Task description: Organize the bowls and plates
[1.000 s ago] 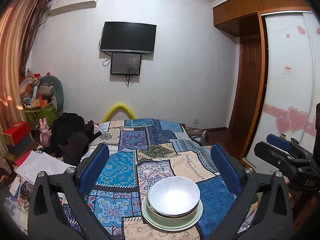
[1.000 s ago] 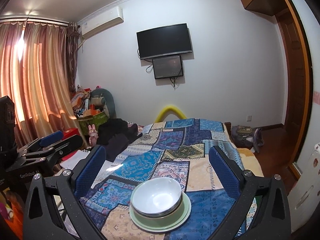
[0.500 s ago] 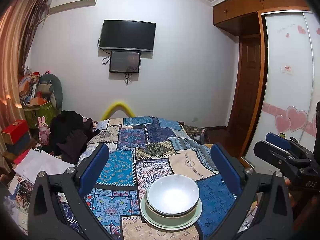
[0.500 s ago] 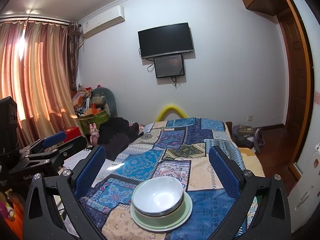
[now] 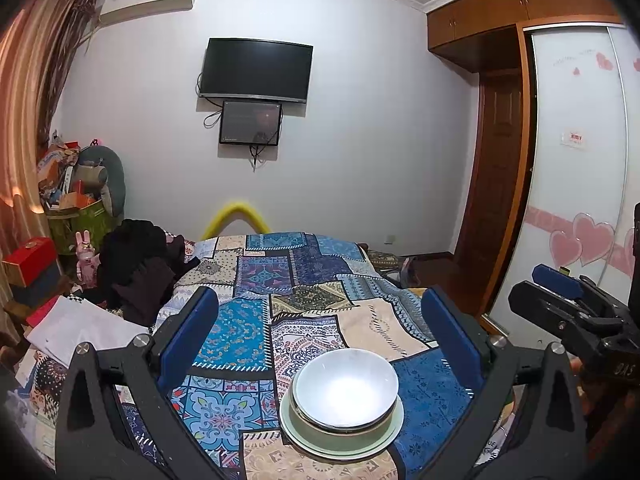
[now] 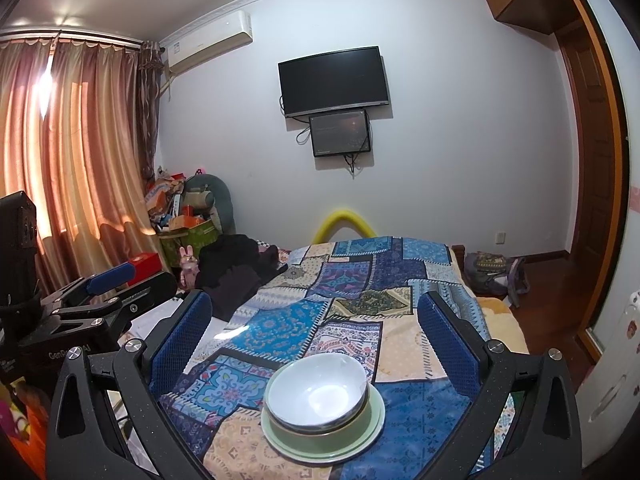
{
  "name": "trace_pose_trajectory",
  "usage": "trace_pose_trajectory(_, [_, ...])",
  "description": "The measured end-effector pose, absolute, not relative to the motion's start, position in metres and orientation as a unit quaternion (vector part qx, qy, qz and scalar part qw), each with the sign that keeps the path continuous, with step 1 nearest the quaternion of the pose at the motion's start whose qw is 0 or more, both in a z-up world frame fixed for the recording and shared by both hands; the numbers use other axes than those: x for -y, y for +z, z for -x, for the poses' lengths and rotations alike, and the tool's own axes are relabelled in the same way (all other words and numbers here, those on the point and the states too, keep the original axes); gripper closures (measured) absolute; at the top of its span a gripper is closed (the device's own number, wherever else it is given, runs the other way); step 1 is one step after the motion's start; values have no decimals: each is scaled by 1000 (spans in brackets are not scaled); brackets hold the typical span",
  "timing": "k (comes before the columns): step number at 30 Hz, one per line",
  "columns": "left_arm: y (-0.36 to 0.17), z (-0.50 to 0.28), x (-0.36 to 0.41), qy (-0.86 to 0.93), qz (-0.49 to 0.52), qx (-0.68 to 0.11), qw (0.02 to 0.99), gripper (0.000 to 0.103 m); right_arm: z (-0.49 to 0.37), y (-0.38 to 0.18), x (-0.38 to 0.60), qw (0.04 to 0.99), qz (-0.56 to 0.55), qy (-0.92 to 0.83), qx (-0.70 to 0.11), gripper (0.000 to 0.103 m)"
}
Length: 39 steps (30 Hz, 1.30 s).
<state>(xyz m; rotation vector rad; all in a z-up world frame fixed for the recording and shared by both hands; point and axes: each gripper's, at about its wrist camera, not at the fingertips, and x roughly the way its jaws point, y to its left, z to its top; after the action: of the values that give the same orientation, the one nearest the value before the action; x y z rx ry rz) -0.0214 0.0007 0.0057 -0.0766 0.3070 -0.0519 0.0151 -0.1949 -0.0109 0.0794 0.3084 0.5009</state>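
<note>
A white bowl (image 5: 346,387) (image 6: 316,389) is nested in a green bowl (image 5: 340,434) (image 6: 320,438), and both stand on a pale green plate (image 5: 304,440) (image 6: 362,442) on the patchwork bedspread (image 5: 240,328) (image 6: 280,324). My left gripper (image 5: 320,334) hangs open above and behind the stack, holding nothing. In the right wrist view my right gripper (image 6: 316,332) is likewise open and empty over the stack. Each gripper shows at the edge of the other's view: the right gripper (image 5: 568,304) and the left gripper (image 6: 100,292).
Dark clothes (image 5: 140,264) (image 6: 236,272) lie on the bed's far left. White paper (image 5: 80,332) lies beside them. Boxes and a full green bag (image 5: 76,216) crowd the left corner. A wardrobe (image 5: 580,200) and wooden door (image 5: 492,200) stand right; a bag (image 6: 492,276) sits on the floor.
Both grippers have tilted slightly upward, so the bowl stack sits a little lower in each view. The stack itself has not moved.
</note>
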Motion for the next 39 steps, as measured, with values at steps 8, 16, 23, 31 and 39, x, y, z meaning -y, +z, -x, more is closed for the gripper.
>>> trace_pose_trajectory(8, [6,21,-1,-26,39,-153,987,0,-16,-11,195,956,-39,247,-152,0])
trace_pose_trajectory(16, [6,19,-2,-28,44,-155,987,0,-17,-11,196,956,-37,247,-153,0])
trace_pose_trajectory(23, [5,16,-3,-31,51,-161,985,0,-18,-11,197,956,-37,247,-153,0])
trace_pose_trajectory(31, [4,14,-1,-35,50,-165,984,0,-21,-14,197,955,-36,249,-157,0])
trace_pose_trajectory(39, [2,15,1,-38,49,-166,984,0,-25,-16,194,954,-33,252,-161,0])
